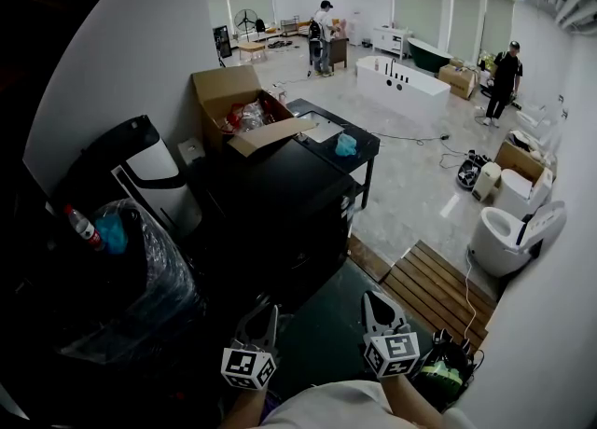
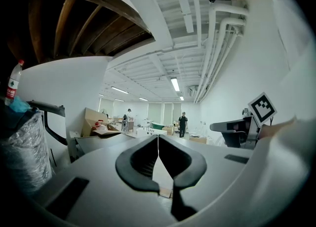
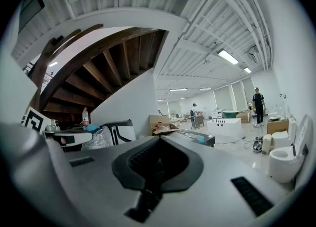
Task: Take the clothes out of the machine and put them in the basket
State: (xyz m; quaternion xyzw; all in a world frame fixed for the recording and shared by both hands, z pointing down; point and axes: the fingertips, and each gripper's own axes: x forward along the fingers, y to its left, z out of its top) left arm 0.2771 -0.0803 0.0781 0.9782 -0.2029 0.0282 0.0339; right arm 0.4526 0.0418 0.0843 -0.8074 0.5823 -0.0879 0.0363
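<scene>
My left gripper (image 1: 262, 310) and my right gripper (image 1: 373, 300) are low in the head view, side by side, both pointing level toward a bulky black machine (image 1: 280, 213). Neither touches it. In the left gripper view the left gripper (image 2: 158, 139) has its jaws pressed together with nothing between them. In the right gripper view the right gripper (image 3: 159, 140) is also shut and empty. No clothes show in any view. A dark container with something green in it (image 1: 444, 373) sits on the floor just right of my right gripper.
A plastic-wrapped dark bulk (image 1: 140, 278) with a bottle (image 1: 82, 227) on top stands at left, and a white-and-black appliance (image 1: 154, 171) behind it. An open cardboard box (image 1: 238, 105) rests on the machine. Beyond are a black table (image 1: 359, 152), a wooden pallet (image 1: 434, 289), toilets (image 1: 508, 236) and people far back.
</scene>
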